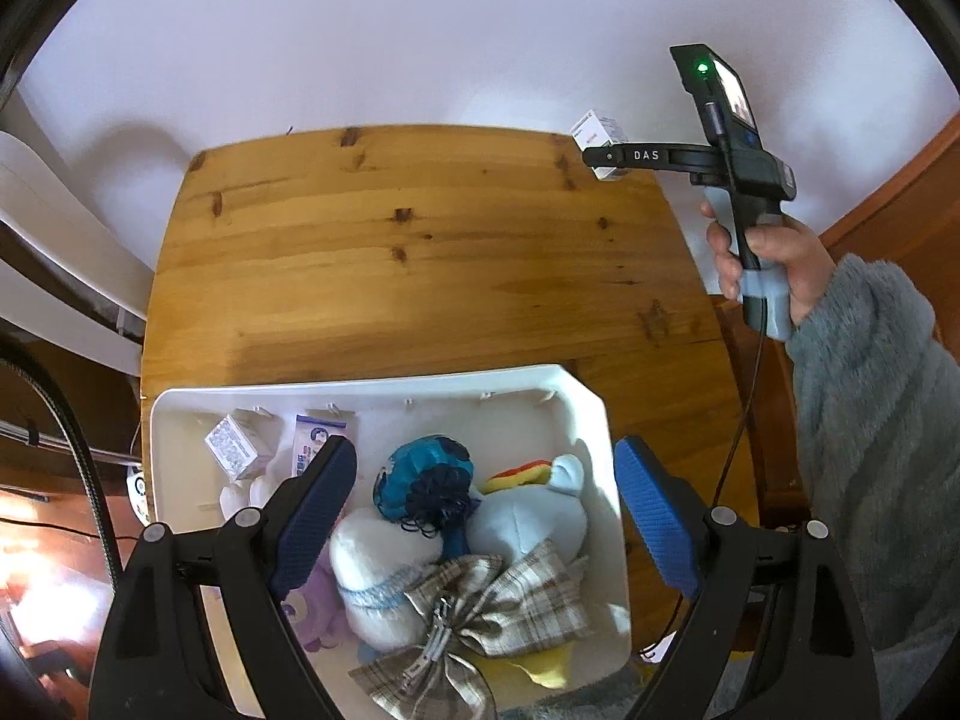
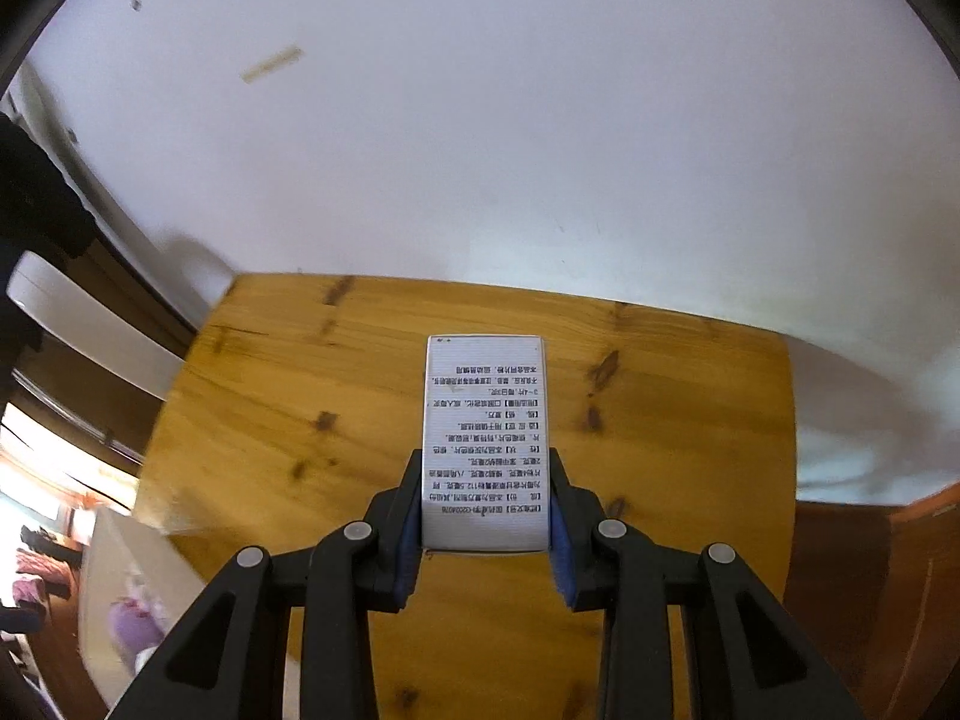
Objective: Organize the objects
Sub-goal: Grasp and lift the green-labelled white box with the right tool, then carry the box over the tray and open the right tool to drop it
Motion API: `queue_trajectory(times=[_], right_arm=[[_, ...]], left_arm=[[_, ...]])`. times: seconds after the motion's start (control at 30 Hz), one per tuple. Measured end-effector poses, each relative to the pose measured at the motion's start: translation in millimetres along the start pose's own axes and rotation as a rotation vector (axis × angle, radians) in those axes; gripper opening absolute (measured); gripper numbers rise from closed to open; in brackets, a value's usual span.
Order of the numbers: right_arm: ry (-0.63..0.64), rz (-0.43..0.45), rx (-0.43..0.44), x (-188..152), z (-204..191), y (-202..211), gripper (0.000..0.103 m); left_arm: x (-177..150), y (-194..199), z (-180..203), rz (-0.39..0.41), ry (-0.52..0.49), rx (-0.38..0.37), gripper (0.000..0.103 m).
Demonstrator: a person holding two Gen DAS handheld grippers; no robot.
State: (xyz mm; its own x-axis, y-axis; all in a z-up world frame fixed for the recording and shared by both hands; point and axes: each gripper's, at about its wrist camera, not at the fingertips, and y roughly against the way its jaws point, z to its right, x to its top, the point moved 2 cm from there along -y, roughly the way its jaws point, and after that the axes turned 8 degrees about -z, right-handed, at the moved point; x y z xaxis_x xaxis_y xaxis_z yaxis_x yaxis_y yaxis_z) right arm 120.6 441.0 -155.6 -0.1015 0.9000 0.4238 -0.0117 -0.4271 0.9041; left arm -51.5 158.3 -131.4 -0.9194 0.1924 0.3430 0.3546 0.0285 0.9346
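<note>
Left wrist view: white bin (image 1: 384,387) at near edge of wooden counter (image 1: 420,252), packed. Inside: small printed box (image 1: 235,447) and a blue-white packet (image 1: 312,441) at far left wall; teal-navy plush (image 1: 429,474), pale blue plush (image 1: 534,510), white plush (image 1: 378,564), purple plush (image 1: 315,606) low left, plaid bow w/ metal clip (image 1: 474,618) on top, sth yellow (image 1: 540,669) under it. Left claw (image 1: 486,516) spread wide over bin, blue pads (image 1: 312,516) apart, gripping nothing. Far right corner: right claw (image 1: 606,159) clamped on white medicine box (image 1: 600,135), lifted above counter edge; hand (image 1: 774,264) in grey fuzzy sleeve (image 1: 870,420) on handle. Most of counter bare btwn bin and far edge, white wall (image 1: 420,48) behind.

Right wrist view: right claw (image 2: 486,516) shut tight on medicine box (image 2: 485,438), pads pressing both long sides, printed face up, box sticking out fwd past fingertips. Bare counter (image 2: 288,396) below, far edge vs wall. Bin (image 2: 114,570) blurred at lower left, purple plush (image 2: 135,621) showing.
</note>
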Motion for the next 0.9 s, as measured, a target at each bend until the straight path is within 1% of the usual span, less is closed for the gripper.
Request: queue_trajectory(times=[0.07, 0.13, 0.17, 0.33, 0.43, 0.67, 0.8, 0.9], right_arm=[[-0.02, 0.015, 0.015, -12, -10, 18, 0.034], [-0.026, 0.024, -0.004, -20, -29, 25, 0.034], [-0.023, 0.034, -0.011, -28, -37, 36, 0.035], [-0.022, 0.066, 0.026, -67, -79, 82, 0.035], [-0.032, 0.062, 0.054, -86, -101, 101, 0.035], [-0.071, 0.043, 0.11, -117, -139, 122, 0.035], [-0.067, 0.055, 0.09, -126, -160, 130, 0.035], [-0.07, 0.059, 0.086, -134, -170, 134, 0.035]], left_arm=[[-5, 7, 5, 0.014, -0.01, 0.003, 0.09], [-10, 13, 9, 0.029, -0.018, 0.008, 0.09], [-13, 18, 10, 0.038, -0.022, 0.011, 0.09], [-23, 38, 10, 0.091, -0.016, 0.034, 0.09], [-28, 50, 6, 0.118, 0.003, 0.047, 0.09], [-41, 74, -4, 0.175, 0.035, 0.072, 0.09], [-49, 83, -6, 0.198, 0.035, 0.086, 0.09], [-54, 88, -6, 0.214, 0.033, 0.109, 0.09]])
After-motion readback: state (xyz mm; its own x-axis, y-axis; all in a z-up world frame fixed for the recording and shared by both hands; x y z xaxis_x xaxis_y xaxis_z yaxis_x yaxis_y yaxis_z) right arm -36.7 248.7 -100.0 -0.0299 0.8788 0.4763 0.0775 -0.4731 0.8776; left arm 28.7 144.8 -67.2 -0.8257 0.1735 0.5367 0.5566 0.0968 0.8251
